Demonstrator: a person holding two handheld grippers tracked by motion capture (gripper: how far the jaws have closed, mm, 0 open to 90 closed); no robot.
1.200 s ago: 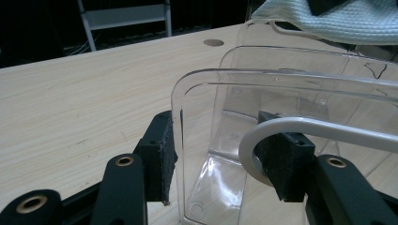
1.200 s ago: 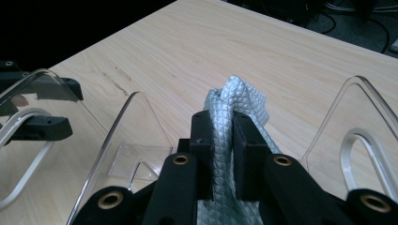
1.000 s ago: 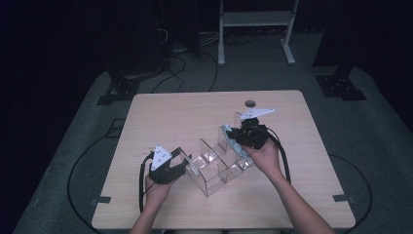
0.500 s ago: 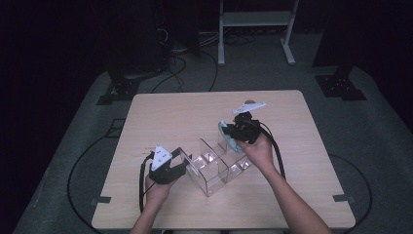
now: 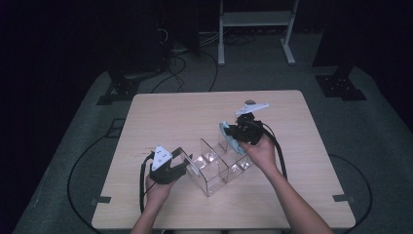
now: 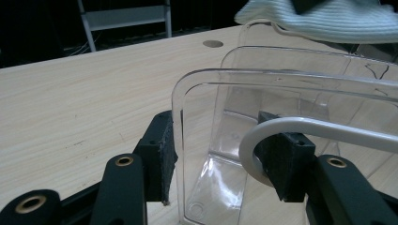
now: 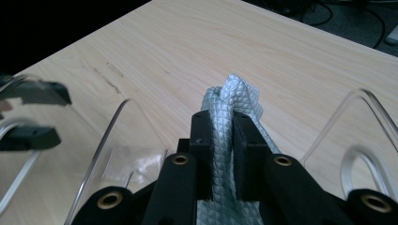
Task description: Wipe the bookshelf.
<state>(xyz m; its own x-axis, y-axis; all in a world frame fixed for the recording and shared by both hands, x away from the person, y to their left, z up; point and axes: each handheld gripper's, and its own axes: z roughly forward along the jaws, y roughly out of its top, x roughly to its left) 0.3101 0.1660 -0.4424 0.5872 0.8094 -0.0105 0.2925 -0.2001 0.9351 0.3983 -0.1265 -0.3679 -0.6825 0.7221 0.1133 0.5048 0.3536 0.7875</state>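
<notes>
A clear plastic organizer (image 5: 214,168) with several compartments stands mid-table. My left gripper (image 5: 184,163) holds its near-left end. In the left gripper view the jaws of the left gripper (image 6: 220,164) stand on either side of the clear end wall (image 6: 211,93) and a white loop (image 6: 300,129), with the pads against them. My right gripper (image 5: 235,132) hovers over the organizer's far end, shut on a pale blue waffle cloth (image 5: 225,129). The cloth (image 7: 232,98) is bunched between the pads of the right gripper (image 7: 220,140). It also hangs above the organizer (image 6: 324,21).
The wooden table (image 5: 195,112) has a small dark round hole cover (image 5: 250,102) near its far edge. Cables and a white metal stand (image 5: 253,19) lie on the dark floor beyond. Both forearms reach in from the near edge.
My right hand with the cloth has shifted slightly to the left, toward the organizer's far end. The left hand and the organizer have stayed put.
</notes>
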